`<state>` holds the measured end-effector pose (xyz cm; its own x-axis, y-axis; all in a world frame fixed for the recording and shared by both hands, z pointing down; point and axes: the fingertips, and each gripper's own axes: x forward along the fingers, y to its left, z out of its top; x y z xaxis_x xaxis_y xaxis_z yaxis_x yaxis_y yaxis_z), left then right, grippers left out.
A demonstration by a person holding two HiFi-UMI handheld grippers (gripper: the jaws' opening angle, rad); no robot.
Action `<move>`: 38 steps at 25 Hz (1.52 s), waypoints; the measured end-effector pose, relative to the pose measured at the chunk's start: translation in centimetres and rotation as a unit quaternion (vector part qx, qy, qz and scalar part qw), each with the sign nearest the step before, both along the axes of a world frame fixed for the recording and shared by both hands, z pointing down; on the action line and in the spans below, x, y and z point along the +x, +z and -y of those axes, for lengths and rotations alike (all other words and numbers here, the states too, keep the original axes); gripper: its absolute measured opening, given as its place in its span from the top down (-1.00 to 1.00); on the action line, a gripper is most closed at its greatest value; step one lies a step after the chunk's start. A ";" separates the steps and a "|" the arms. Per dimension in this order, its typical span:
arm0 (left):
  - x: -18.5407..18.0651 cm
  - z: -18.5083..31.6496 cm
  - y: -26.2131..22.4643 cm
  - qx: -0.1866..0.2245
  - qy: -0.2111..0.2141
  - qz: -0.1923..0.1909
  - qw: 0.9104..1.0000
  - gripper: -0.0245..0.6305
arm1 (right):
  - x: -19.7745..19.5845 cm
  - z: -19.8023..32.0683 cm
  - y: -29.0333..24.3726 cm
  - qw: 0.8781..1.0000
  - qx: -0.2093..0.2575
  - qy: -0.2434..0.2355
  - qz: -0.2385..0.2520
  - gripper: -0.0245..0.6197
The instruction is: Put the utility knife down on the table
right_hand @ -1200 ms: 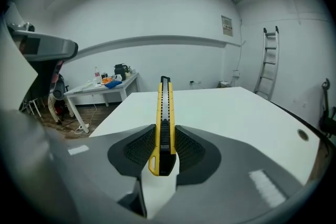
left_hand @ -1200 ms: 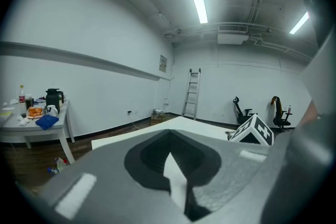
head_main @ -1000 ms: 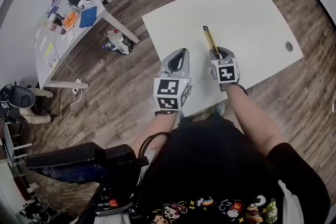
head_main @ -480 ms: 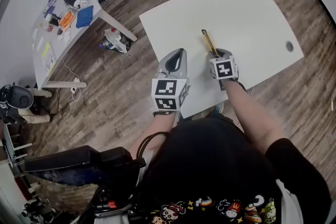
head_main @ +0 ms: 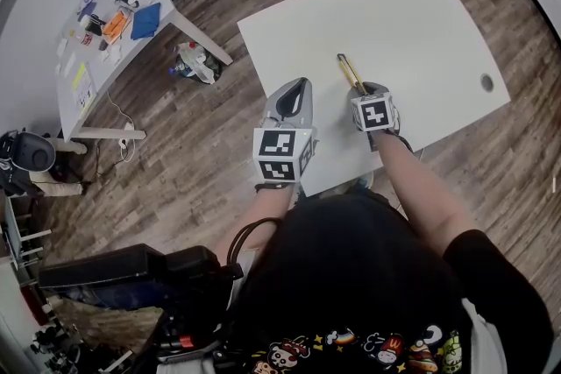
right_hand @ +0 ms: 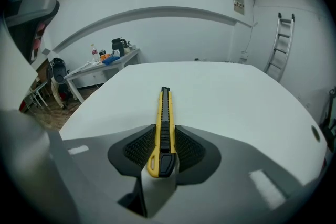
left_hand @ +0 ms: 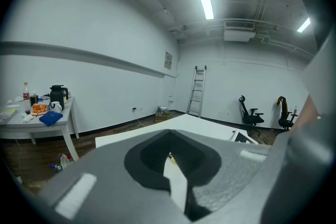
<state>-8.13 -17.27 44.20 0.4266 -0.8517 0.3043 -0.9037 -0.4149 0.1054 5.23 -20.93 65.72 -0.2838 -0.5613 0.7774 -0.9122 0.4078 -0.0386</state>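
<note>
A yellow and black utility knife [right_hand: 164, 128] sticks out forward from between the ribbed pads of my right gripper [right_hand: 164, 150], which is shut on it. In the head view the knife [head_main: 350, 72] points away over the white table [head_main: 412, 22], ahead of the right gripper [head_main: 365, 91]. I cannot tell whether the knife touches the tabletop. My left gripper [head_main: 294, 96] hovers at the table's near left edge, its jaws closed together with nothing between them [left_hand: 170, 162].
A second white table [head_main: 96, 39] with a kettle, bottles and papers stands at the far left over the wooden floor. A round cable hole [head_main: 486, 82] sits near the main table's right edge. A ladder [left_hand: 198, 89] and office chairs [left_hand: 251, 115] line the far wall.
The right gripper and knife stay in nearly the same spot over the table; the knife looks a little shorter, tilted more. The left gripper has hardly moved.
</note>
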 end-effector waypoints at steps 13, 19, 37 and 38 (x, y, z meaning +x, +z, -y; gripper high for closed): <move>0.8 0.7 2.0 -0.021 0.005 0.008 1.000 0.92 | -0.5 -0.3 -1.5 0.999 0.041 -0.002 0.035 0.35; 1.7 1.0 1.5 -0.016 0.020 0.010 1.000 0.92 | 1.4 -1.0 -10.4 0.986 0.135 0.037 0.087 0.86; 3.8 0.2 -1.5 0.019 0.040 -0.004 0.999 0.92 | 4.0 -6.1 -23.8 0.951 0.291 0.027 0.098 0.86; 3.8 0.1 -1.6 0.019 0.040 -0.004 0.999 0.92 | 4.0 -6.1 -23.9 0.951 0.291 0.027 0.098 0.86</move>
<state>-4.35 -17.36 42.64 0.4967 -0.8255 0.2681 -0.8664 -0.4902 0.0957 9.24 -14.84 41.86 -0.3497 -0.8982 0.2664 -0.9310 0.3649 0.0081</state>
